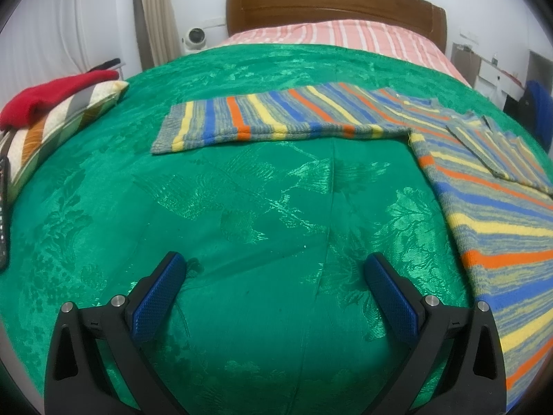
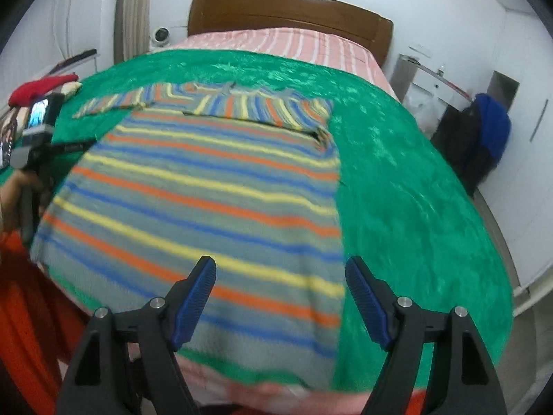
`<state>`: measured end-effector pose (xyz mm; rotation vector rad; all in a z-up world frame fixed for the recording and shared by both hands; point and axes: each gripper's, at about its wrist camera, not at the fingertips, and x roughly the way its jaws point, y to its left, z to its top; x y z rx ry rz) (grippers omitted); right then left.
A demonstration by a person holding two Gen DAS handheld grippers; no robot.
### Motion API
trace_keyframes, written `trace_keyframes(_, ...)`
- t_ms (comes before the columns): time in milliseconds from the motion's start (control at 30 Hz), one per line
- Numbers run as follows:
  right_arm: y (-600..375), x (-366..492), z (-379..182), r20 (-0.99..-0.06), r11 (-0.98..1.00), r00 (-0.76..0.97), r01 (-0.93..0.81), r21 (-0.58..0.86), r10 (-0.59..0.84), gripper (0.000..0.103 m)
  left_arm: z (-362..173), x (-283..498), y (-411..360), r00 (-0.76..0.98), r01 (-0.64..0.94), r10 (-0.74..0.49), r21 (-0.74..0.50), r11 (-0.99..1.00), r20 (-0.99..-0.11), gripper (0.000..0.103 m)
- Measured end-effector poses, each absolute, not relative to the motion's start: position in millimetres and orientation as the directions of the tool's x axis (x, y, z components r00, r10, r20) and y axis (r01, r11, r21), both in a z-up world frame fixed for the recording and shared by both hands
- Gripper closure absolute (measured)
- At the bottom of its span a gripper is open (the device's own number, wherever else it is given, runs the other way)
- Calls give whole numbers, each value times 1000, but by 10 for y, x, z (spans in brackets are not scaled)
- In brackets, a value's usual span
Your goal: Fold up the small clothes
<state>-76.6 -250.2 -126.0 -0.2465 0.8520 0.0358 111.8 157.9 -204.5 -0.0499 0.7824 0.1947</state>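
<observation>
A striped sweater [image 2: 207, 186] in grey, blue, yellow and orange lies flat on the green bedspread [image 2: 397, 180]. Its right sleeve [image 2: 262, 110] is folded across the chest; its left sleeve [image 1: 269, 117] stretches out flat to the side. In the left wrist view the sweater's body [image 1: 501, 228] lies at the right. My left gripper [image 1: 276, 266] is open and empty above bare bedspread [image 1: 242, 207], left of the sweater. My right gripper [image 2: 280, 269] is open and empty above the sweater's hem, near its right edge.
A striped pillow [image 1: 52, 128] with a red garment [image 1: 52, 97] on it lies at the bed's left edge. A wooden headboard [image 1: 331, 3] and pink striped sheet [image 1: 345, 38] are at the far end. The left gripper's handle and a hand [image 2: 27, 173] show at the left.
</observation>
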Motion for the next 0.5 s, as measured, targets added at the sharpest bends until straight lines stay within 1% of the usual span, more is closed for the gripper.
trace_keyframes(100, -2643, -832, -1182, -752, 979, 654, -90, -185, -82, 26, -2017, 1104, 1569, 672, -204, 164, 32, 978, -722, 0)
trace_keyframes(300, -2710, -976, -947, -717, 985, 694, -65, -163, -72, 22, -1910, 805, 1539, 629, -217, 132, -9, 976, -766, 1)
trace_keyframes(500, -2671, -1064, -941, -686, 984, 727, -99, -148, -31, 20, -1710, 357, 1307, 629, -134, 18, -86, 987, -777, 1)
